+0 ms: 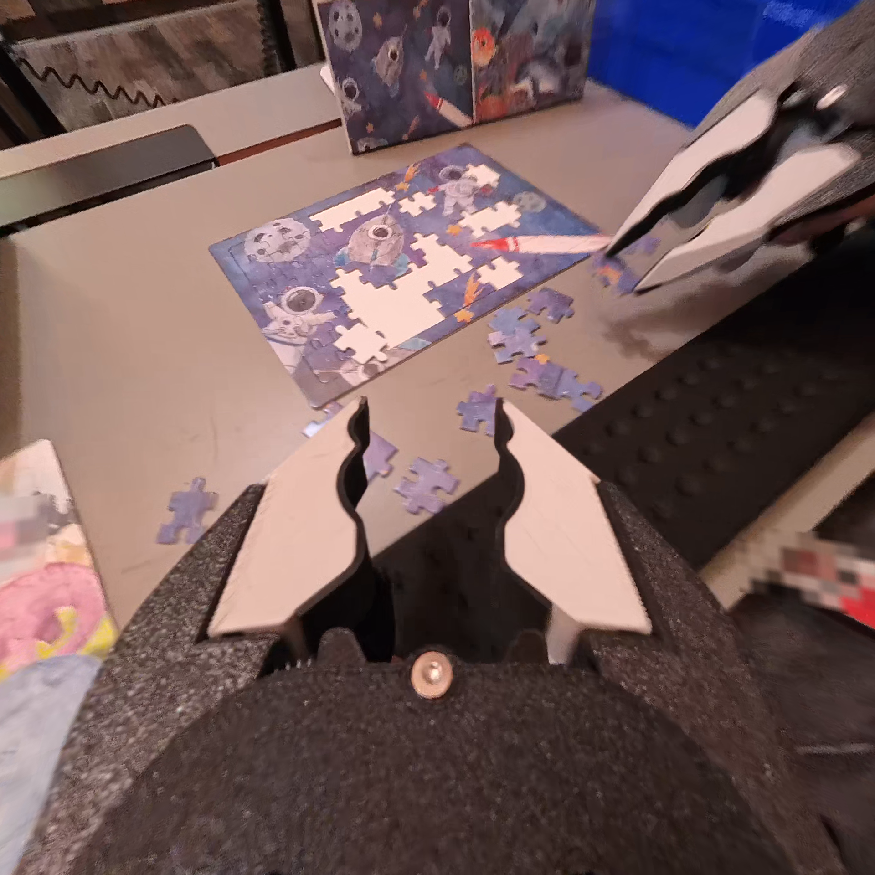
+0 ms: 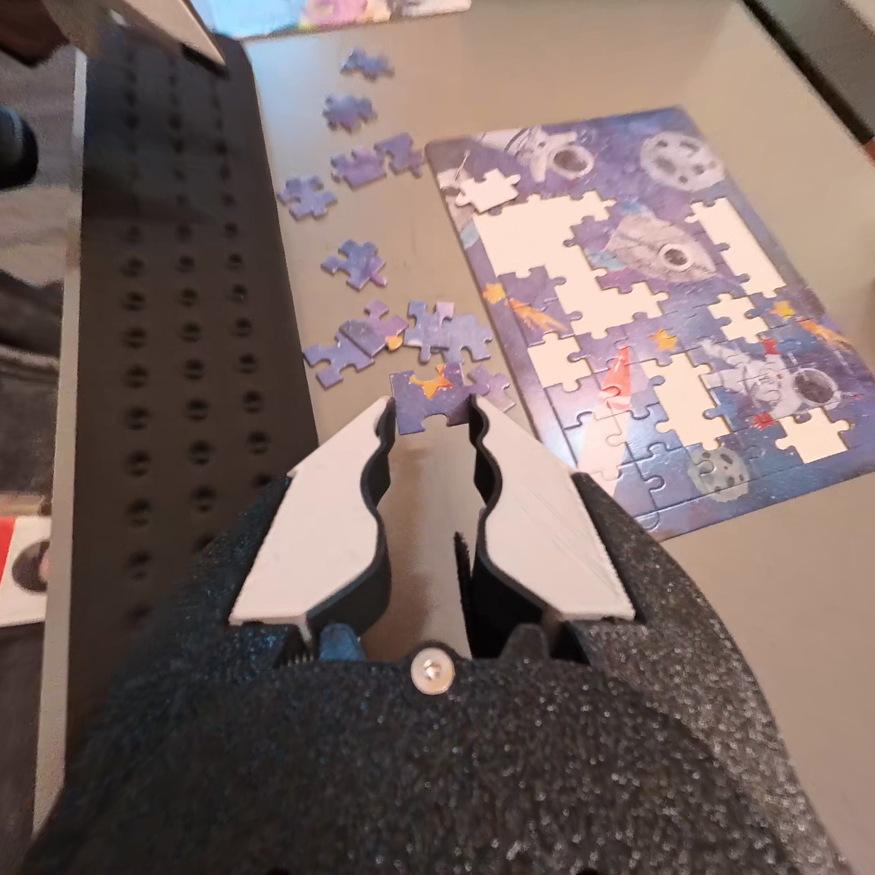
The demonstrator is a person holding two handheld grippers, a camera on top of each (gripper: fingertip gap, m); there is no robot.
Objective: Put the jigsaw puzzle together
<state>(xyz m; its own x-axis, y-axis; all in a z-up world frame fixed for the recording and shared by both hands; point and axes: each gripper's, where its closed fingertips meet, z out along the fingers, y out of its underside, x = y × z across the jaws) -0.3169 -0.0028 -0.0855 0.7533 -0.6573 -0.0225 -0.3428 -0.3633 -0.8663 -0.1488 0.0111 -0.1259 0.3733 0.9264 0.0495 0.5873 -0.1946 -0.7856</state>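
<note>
Grainy black foam-like housing is filling the bottom of both wrist views, each carrying two pale grey wedge fingers with wavy black inner pads. Left gripper (image 1: 432,407) is hovering low over the grey table (image 1: 142,369) in the lower centre of its frame, fingers spread apart and holding nothing, tips sitting above scattered loose pieces (image 1: 428,484) of purple-blue card. Right gripper (image 2: 432,402) is angling down at centre frame in its own view, fingers parted with a clear gap between them, tips framing a star-marked piece (image 2: 428,395) lying flat on the table; whether the pads are touching it cannot be told. More knobbed pieces are trailing up the middle left of that frame, beside a long black perforated panel (image 2: 189,284) running along the table's left side.

Beyond the fingers, the jigsaw puzzle (image 1: 402,270) is lying flat on the table at centre of the left view and at the right of the right view: a rectangular board printed with astronauts, planets and a rocket, its glossy joined pieces broken by several white, tab-edged gaps. In the left view's upper right, the right gripper is showing blurred, pointing down towards pieces off the puzzle's corner. Farther back, at top centre, an upright space-themed box (image 1: 454,66) is standing on the table, with a pastel picture board (image 1: 42,568) edging in at lower left.
</note>
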